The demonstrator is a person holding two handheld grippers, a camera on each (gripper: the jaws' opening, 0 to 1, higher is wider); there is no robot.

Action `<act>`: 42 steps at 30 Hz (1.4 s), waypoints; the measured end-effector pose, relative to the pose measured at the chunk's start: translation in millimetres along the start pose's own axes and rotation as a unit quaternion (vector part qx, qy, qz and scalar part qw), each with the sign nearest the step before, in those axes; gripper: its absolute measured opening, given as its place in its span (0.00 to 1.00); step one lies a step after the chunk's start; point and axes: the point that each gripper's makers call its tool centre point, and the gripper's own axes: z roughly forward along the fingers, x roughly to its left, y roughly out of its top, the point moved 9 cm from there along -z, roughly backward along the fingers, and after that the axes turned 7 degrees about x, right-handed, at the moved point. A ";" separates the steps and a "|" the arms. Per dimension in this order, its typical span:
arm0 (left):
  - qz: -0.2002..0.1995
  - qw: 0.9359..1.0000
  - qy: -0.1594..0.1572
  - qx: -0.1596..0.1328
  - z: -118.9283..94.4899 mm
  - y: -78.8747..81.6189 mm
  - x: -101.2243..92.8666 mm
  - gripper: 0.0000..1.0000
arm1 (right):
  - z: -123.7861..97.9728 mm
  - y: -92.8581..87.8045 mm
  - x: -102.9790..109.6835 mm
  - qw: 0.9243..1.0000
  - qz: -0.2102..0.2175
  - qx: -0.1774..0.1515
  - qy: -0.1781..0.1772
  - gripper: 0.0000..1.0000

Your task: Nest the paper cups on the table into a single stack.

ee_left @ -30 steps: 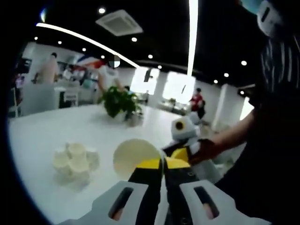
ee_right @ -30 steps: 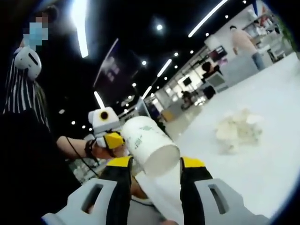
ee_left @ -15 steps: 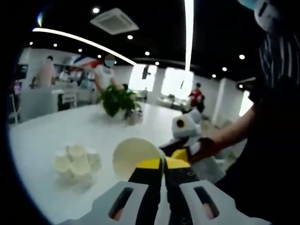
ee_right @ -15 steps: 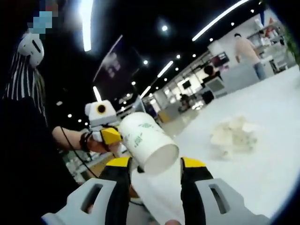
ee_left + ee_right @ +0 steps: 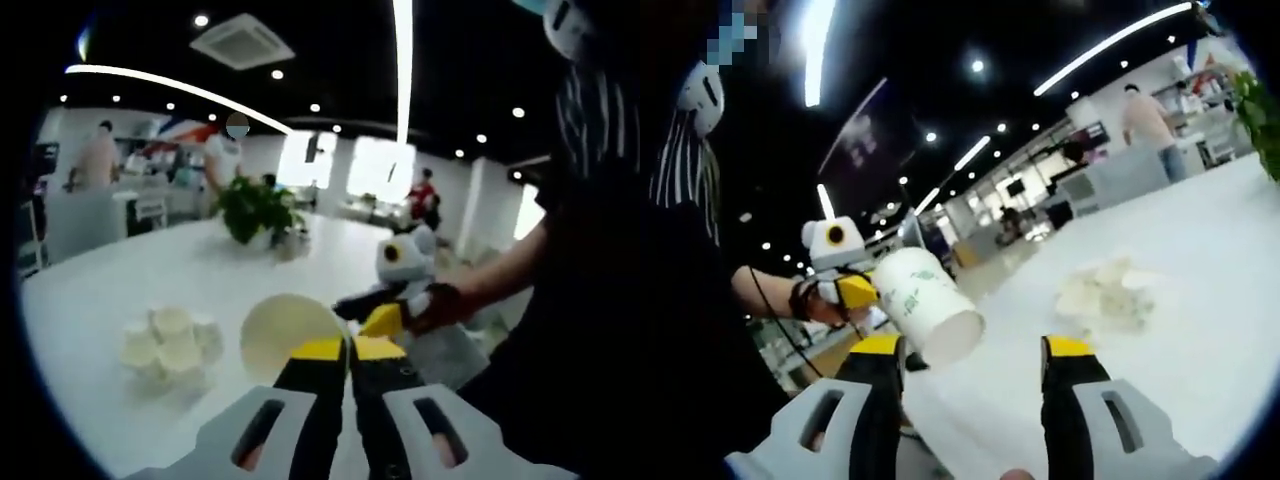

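My left gripper (image 5: pixel 348 347) is shut on the rim of a white paper cup (image 5: pixel 284 331), whose pale open mouth faces this camera. In the right gripper view the same cup (image 5: pixel 923 303), printed in green, sticks out bottom-first from the left gripper (image 5: pixel 856 290). My right gripper (image 5: pixel 972 348) is open, its jaws spread wide; the cup hangs over its left jaw, touching neither. From the left gripper view the right gripper (image 5: pixel 368 312) sits just beyond the cup, held by a gloved hand. A cluster of several paper cups (image 5: pixel 170 343) (image 5: pixel 1102 296) stands on the white table (image 5: pixel 110 280).
A potted plant (image 5: pixel 258 212) stands farther back on the table. The person holding the grippers, in dark clothes (image 5: pixel 580 320), is on the right in the left gripper view. Other people and desks are far behind. Bare table surface (image 5: pixel 1210 270) surrounds the cup cluster.
The right gripper's jaws have spread wider and no longer enclose the cup, which now sits smaller and further left in its view. The left gripper stays shut on the cup.
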 end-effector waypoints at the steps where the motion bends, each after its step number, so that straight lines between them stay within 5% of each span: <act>1: 0.000 1.000 0.001 0.002 0.1 0.0 0.2 0.00 | -0.4 0.7 -0.9 1.000 0.001 0.001 -0.003 0.54; 7: 0.002 1.000 0.005 0.004 -0.7 0.5 1.8 0.00 | -2.5 3.7 -4.2 0.999 -0.042 -0.004 -0.030 0.58; 21: 0.006 1.000 0.006 0.024 1.2 -6.8 1.0 0.00 | -8.9 6.2 -20.3 0.993 -0.056 -0.010 -0.107 0.83; 32: 0.015 0.999 0.008 0.044 0.6 -12.0 0.5 0.00 | -6.3 10.1 -21.9 0.987 -0.092 -0.008 -0.129 1.00; 42: 0.017 0.998 0.007 0.058 0.4 -16.3 1.1 0.00 | -5.7 10.6 -23.2 0.985 -0.105 -0.005 -0.137 1.00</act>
